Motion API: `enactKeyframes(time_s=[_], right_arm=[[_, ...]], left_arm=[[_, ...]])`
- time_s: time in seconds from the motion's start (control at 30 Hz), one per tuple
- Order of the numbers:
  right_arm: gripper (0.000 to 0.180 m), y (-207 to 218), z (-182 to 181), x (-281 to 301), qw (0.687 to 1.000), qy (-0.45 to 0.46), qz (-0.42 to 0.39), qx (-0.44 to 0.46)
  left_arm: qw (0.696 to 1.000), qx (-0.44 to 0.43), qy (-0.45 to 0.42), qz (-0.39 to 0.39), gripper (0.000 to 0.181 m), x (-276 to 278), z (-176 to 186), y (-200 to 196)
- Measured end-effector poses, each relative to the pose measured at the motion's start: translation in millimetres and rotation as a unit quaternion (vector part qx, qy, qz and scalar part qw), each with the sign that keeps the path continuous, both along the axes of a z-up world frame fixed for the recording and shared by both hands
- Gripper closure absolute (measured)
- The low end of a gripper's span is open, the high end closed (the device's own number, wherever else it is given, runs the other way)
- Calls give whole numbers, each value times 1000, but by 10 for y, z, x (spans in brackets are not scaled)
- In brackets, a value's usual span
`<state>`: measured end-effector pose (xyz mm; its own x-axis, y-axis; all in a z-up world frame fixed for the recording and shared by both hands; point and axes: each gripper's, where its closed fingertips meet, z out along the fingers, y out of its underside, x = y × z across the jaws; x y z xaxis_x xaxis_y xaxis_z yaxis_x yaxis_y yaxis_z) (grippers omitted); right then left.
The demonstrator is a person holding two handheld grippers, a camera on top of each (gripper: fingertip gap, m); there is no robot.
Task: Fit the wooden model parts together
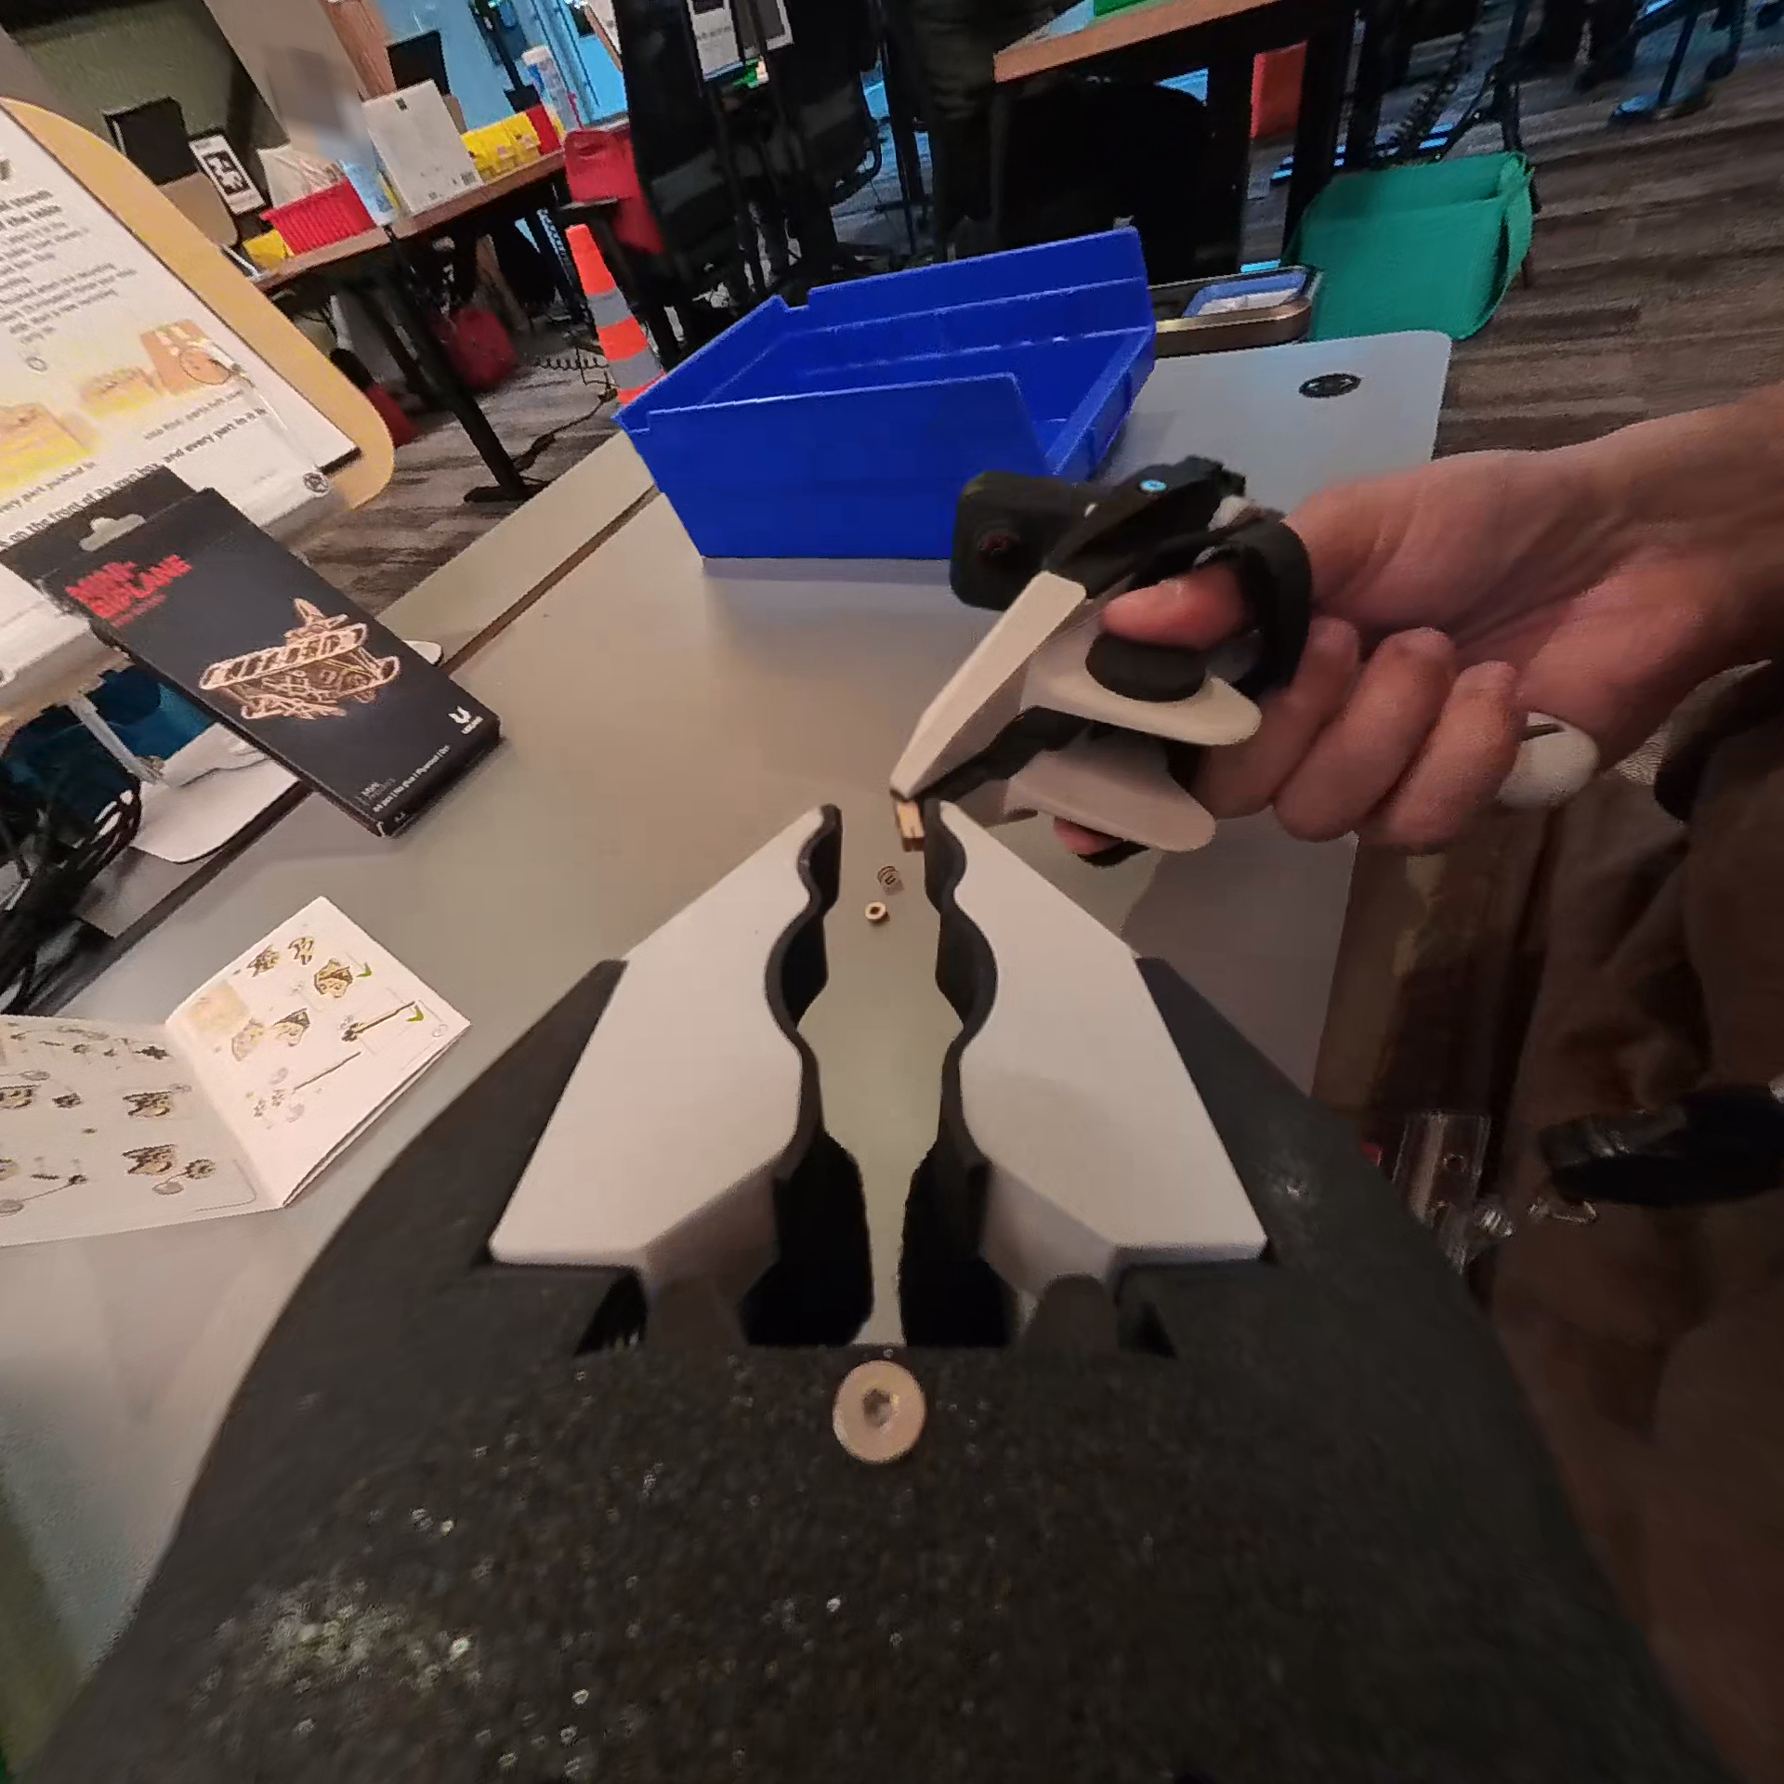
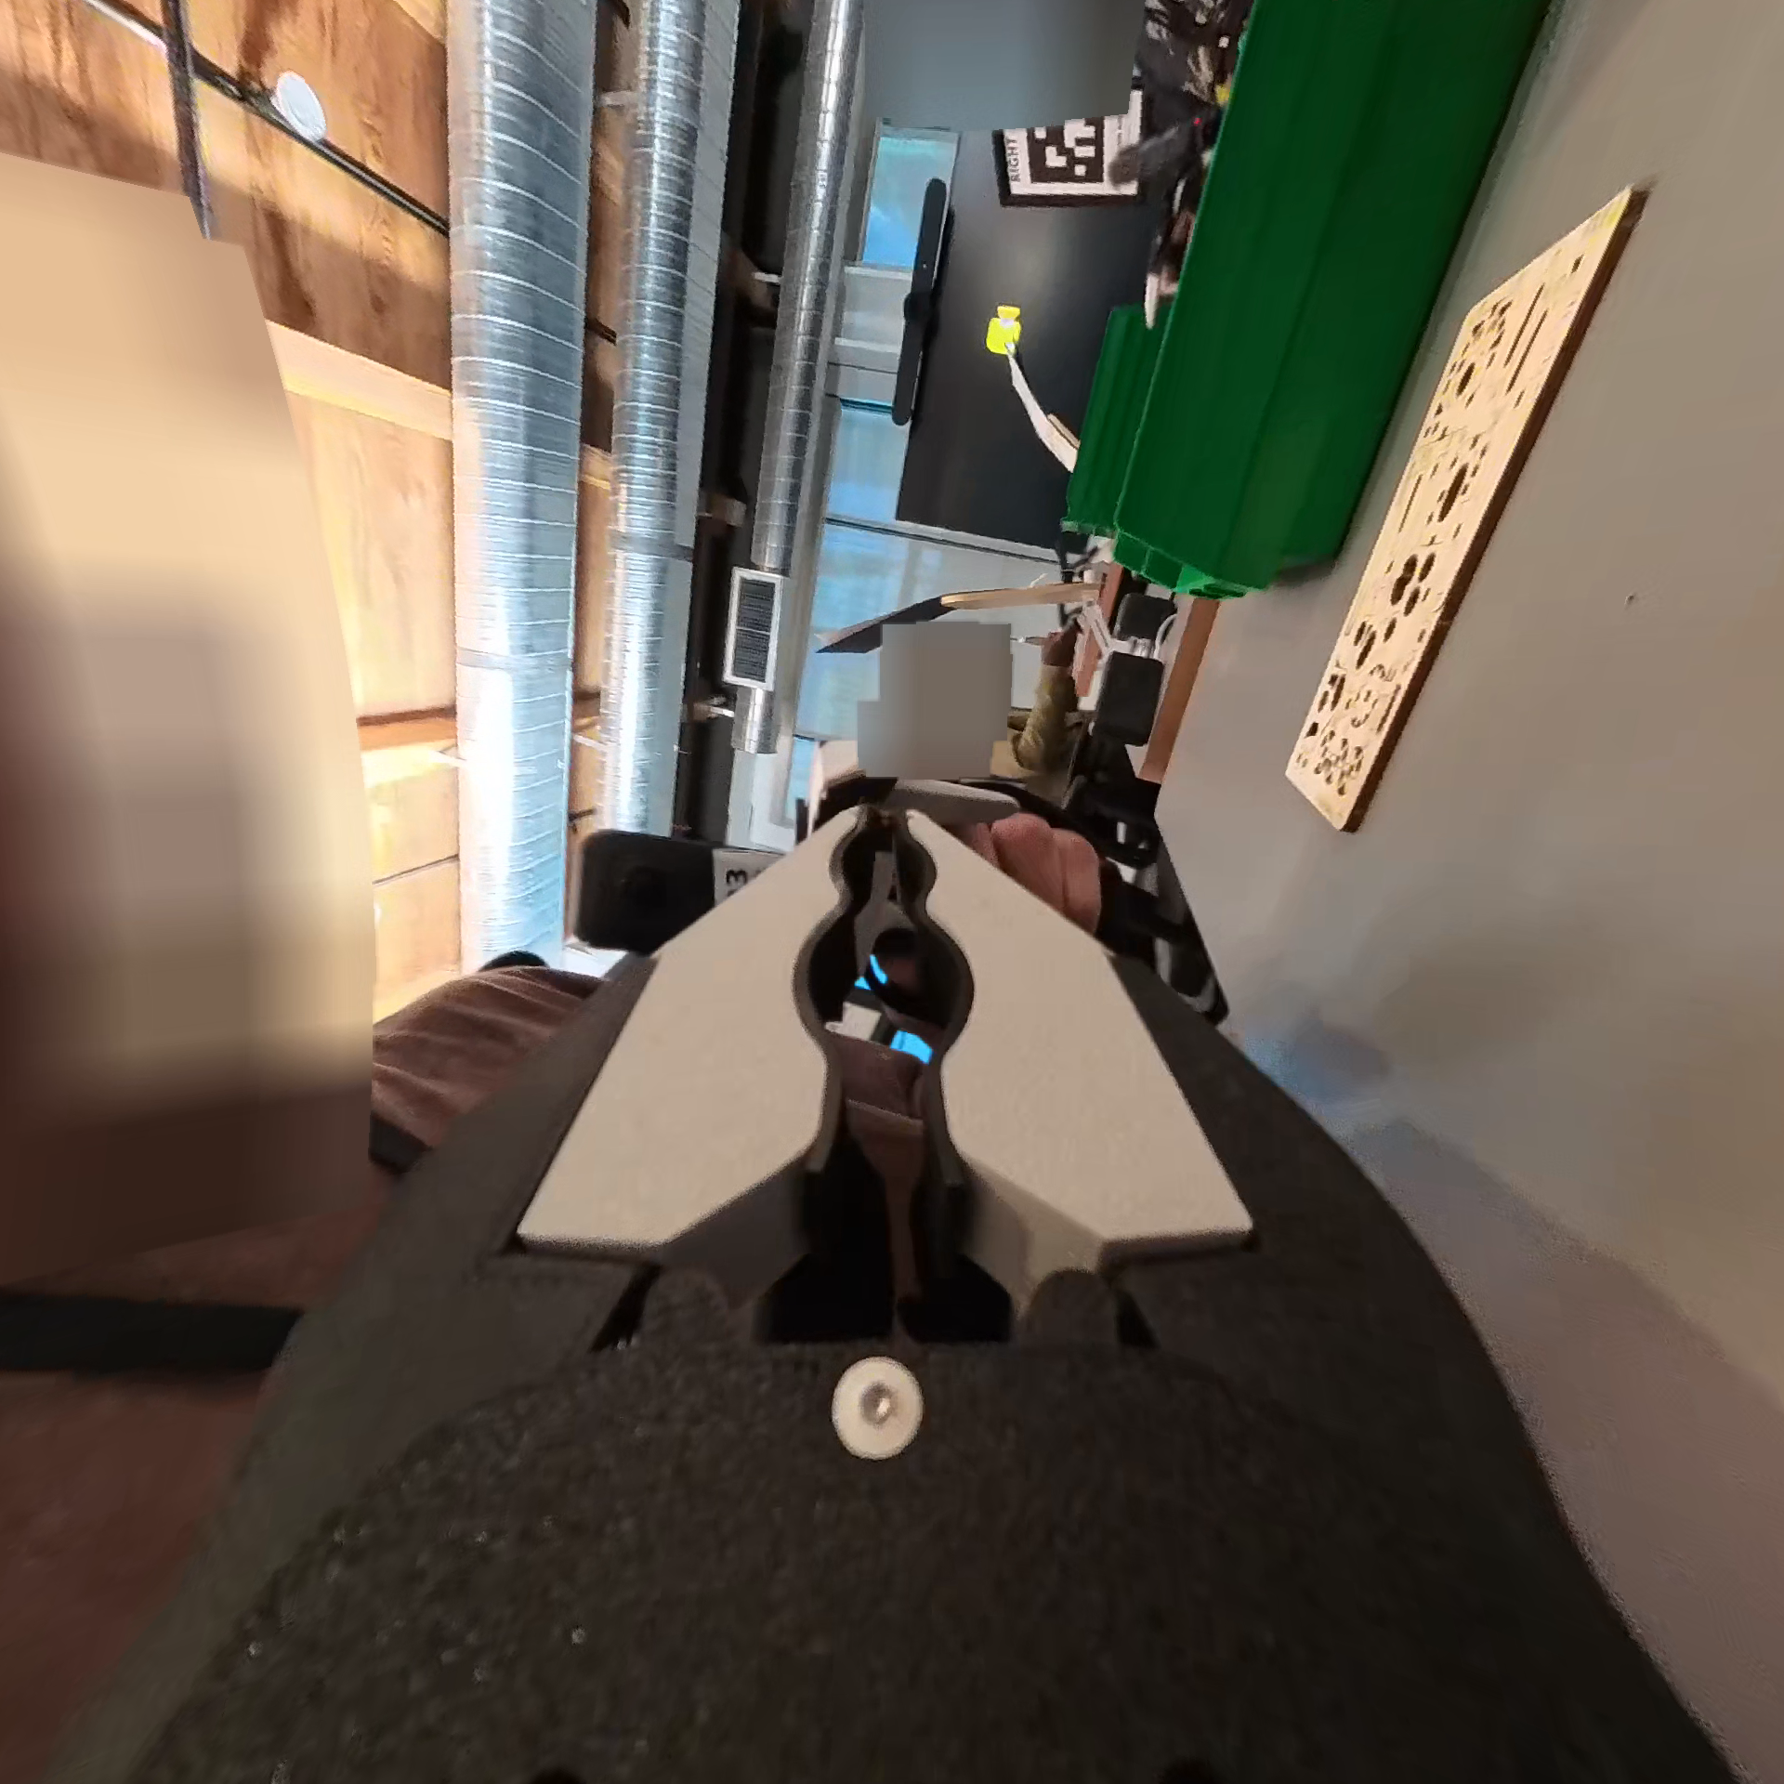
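Note:
In the left wrist view my left gripper [image 1: 885,828] is open and empty, its tips just above the grey table [image 1: 618,734]. Between its fingers lie a small wooden ring [image 1: 877,912] and a tiny coil-like part [image 1: 889,877]. The right gripper [image 1: 905,790], held by a hand, comes in from the right, tilted down, and is shut on a small wooden piece [image 1: 909,826] close to my left gripper's right fingertip. In the right wrist view the right gripper [image 2: 883,819] is shut, with the piece barely showing at its tips. The view is rolled sideways.
A blue bin [image 1: 898,405] stands behind the work spot. A black model box [image 1: 280,656] and an open instruction leaflet [image 1: 241,1062] lie to the left. A wooden parts sheet [image 2: 1448,502] and green bins [image 2: 1245,367] sit on the table in the right wrist view. The tips of both grippers are at nearly the same place.

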<state>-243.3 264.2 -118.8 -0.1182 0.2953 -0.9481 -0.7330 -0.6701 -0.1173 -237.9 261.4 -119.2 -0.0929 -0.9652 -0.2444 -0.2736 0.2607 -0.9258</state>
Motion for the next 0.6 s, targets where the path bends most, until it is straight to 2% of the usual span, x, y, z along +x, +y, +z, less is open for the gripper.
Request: enactKeyframes(time_s=[0.23,0.6], right_arm=[[177,-7,22,4,999,52,11,-9],[177,-13,48,-15,996,82,29,-11]], left_arm=[[1000,26,1,-11,179,-11,-20,-47],[1000,19,-3,-13,180,-24,1,-46]])
